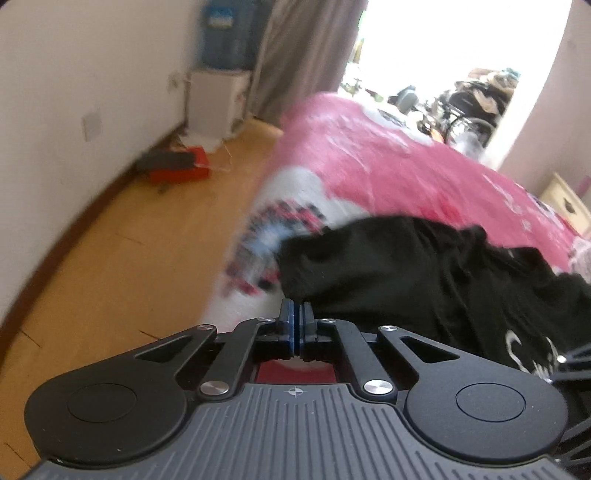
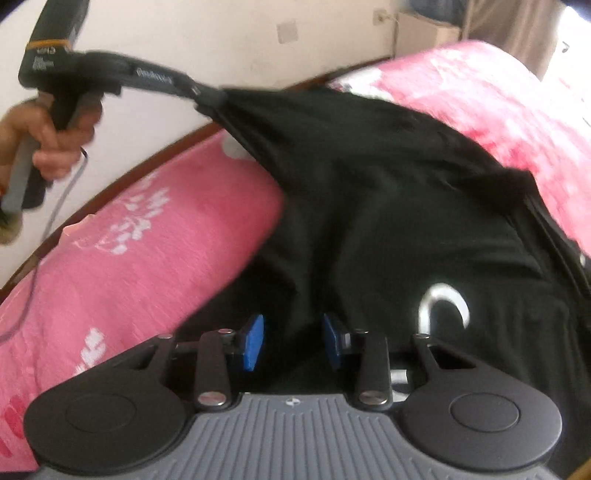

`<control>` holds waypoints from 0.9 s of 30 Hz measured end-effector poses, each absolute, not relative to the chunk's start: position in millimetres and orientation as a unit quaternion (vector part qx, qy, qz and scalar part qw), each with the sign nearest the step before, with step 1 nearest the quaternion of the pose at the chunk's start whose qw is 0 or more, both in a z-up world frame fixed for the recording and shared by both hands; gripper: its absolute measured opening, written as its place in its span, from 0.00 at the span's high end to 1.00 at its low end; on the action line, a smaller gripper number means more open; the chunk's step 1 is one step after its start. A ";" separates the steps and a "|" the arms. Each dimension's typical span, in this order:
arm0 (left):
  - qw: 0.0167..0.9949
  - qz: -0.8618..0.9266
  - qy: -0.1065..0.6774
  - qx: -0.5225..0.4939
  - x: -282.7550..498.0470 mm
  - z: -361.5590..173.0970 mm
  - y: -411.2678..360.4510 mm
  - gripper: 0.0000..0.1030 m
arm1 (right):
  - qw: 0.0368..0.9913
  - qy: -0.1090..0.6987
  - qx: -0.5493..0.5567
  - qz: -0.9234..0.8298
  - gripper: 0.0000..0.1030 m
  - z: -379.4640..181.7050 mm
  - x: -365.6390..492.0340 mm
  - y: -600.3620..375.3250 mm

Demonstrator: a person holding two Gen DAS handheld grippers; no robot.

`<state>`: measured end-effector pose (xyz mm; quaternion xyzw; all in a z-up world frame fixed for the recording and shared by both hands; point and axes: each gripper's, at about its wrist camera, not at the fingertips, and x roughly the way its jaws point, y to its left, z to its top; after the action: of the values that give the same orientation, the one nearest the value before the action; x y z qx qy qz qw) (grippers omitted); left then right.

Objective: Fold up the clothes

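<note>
Blue pads (image 2: 254,341) of the right gripper (image 2: 293,341) stand apart around a fold of the black garment (image 2: 388,206). Its far corner is clamped in the left gripper (image 2: 207,96), lifted above the pink bedspread (image 2: 129,258).

Bedroom interior. Pale wall (image 1: 74,74) at 10 o'clock, bearing 1 switch plate (image 1: 91,123). Wooden floor (image 1: 129,258) below it, edged by a dark skirting board. At 12 o'clock, a blue water bottle (image 1: 225,33) stands on a white dispenser (image 1: 214,103) beside a grey curtain (image 1: 303,51). Strong daylight enters through the window (image 1: 443,40) at 1 o'clock. A pink patterned bed cover (image 1: 388,158) fills the centre. A red, possibly box-like object (image 1: 177,168) lies on the floor.
</note>
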<state>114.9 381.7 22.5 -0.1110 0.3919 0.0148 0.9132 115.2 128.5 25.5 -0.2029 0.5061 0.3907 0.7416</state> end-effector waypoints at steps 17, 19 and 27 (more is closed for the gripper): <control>0.905 0.050 0.397 -0.143 88.1 25.3 416.3 0.59 | 0.770 0.483 -0.091 0.408 0.63 70.4 122.5 54.2; 0.910 0.061 0.387 -0.138 70.4 40.7 415.8 0.58 | 0.779 0.474 -0.061 0.406 0.63 82.9 118.6 28.4; 0.870 -0.042 0.465 -0.160 -8.3 57.3 347.4 0.58 | 0.815 0.425 0.085 0.385 0.61 117.8 85.9 -98.3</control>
<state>-8.3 347.4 57.3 -0.1597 0.4655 -0.0420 0.8695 85.9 -98.3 117.8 0.0846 0.4246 0.3850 0.8150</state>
